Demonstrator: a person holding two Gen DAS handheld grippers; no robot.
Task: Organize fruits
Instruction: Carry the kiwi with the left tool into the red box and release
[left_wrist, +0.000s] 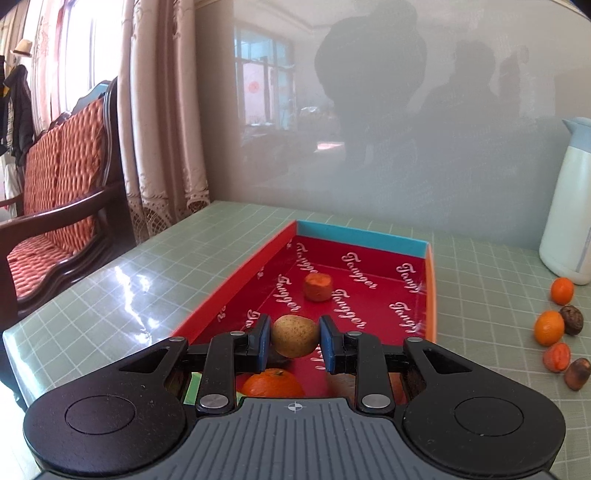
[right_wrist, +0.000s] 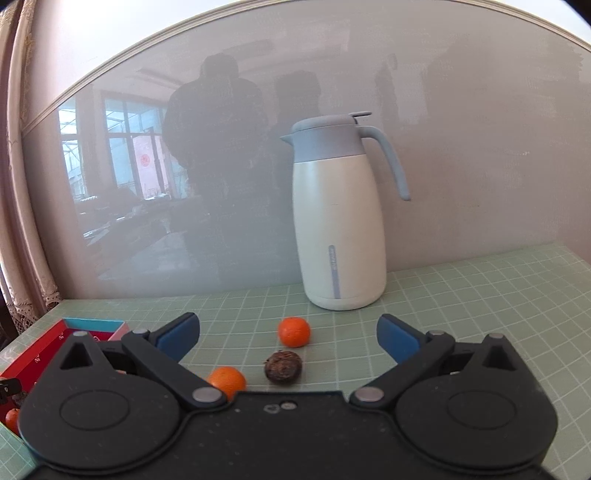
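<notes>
My left gripper (left_wrist: 295, 338) is shut on a yellow-brown pear-like fruit (left_wrist: 294, 335), held above the near end of a red box (left_wrist: 430, 291) printed with white script. In the box lie an orange-red fruit (left_wrist: 317, 287) and, under my fingers, a mandarin (left_wrist: 272, 383). My right gripper (right_wrist: 288, 334) is open and empty over the green table. Just beyond it lie two mandarins (right_wrist: 294, 331) (right_wrist: 226, 380) and a dark brown round fruit (right_wrist: 283, 365). The left wrist view shows loose fruits at its right: two mandarins (left_wrist: 562, 290) (left_wrist: 549, 327), two dark ones (left_wrist: 571, 319) (left_wrist: 577, 373), one orange-red (left_wrist: 556, 356).
A white thermos jug (right_wrist: 341, 229) with a blue-grey lid stands against the grey wall panel behind the loose fruits. The red box also shows at the left edge of the right wrist view (right_wrist: 44, 343). A wooden chair (left_wrist: 59, 192) and curtains stand off the table's left end.
</notes>
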